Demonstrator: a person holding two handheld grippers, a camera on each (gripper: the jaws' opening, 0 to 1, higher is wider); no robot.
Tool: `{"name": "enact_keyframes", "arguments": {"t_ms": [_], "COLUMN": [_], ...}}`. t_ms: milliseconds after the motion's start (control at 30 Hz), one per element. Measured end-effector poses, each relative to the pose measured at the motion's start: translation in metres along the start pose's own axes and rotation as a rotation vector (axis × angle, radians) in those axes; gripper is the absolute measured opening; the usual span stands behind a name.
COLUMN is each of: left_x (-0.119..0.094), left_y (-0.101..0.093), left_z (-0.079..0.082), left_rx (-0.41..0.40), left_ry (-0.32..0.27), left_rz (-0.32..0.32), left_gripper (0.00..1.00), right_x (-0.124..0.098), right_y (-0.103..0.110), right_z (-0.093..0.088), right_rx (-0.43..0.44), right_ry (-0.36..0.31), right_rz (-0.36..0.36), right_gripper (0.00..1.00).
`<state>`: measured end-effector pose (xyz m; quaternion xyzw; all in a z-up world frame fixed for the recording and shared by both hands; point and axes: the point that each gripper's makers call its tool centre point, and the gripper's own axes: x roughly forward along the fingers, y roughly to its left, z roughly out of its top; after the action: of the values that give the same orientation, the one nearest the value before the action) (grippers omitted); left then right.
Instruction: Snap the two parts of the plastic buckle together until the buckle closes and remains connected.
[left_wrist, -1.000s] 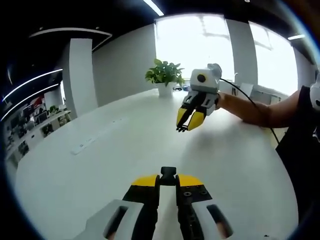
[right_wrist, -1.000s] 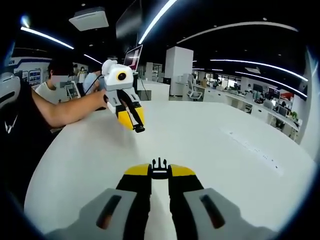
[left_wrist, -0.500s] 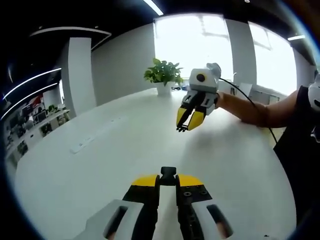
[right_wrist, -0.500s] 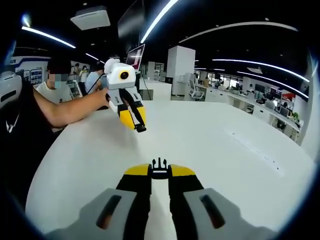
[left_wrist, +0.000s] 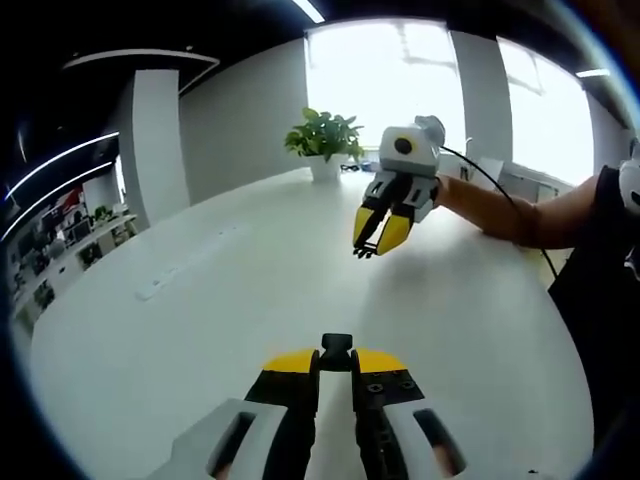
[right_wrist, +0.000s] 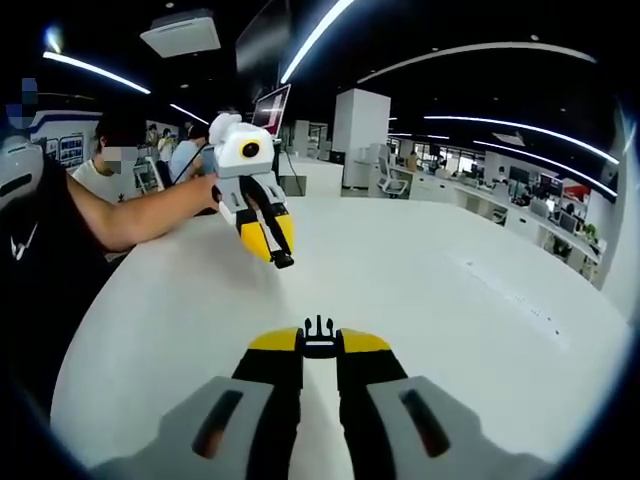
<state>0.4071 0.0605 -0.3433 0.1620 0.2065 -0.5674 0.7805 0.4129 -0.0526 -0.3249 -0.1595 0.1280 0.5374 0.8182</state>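
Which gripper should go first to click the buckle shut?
Probably either: the left gripper pinches the socket half, the right gripper pinches the pronged half, both apart above the white table.

Each claw's closed yellow tips hide most of the black buckle part they grip: only a squared end (left_wrist: 337, 349) pokes out of the left claw (left_wrist: 337, 362), only small prongs (right_wrist: 318, 329) out of the right claw (right_wrist: 319, 345). Across the worktop (left_wrist: 200, 330), each part looks too small to make out.
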Motion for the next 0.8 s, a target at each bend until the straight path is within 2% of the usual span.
{"name": "enact_keyframes", "arguments": {"t_ms": [533,667,800], "left_x": [-0.0043,-0.0061,-0.0096], "left_y": [-0.0033,-0.0058,-0.0064], "left_z": [-0.0043,-0.0096,-0.0058], "left_rx": [-0.015,-0.017,-0.022], "left_ry": [0.0,0.006,-0.017], "left_rz": [-0.01,-0.009,-0.016], "left_gripper": [0.11,0.11,0.11], "right_x": [-0.0024,-0.0016,-0.0002], "right_y": [0.0025,0.004,0.0067], "right_z": [0.0014,0.0007,0.0006], "right_rx": [-0.001,-0.002,-0.004], "right_ry": [-0.001,0.002,0.005], "right_rz": [-0.002,0.002,0.009], "right_gripper": [0.11,0.11,0.11]}}
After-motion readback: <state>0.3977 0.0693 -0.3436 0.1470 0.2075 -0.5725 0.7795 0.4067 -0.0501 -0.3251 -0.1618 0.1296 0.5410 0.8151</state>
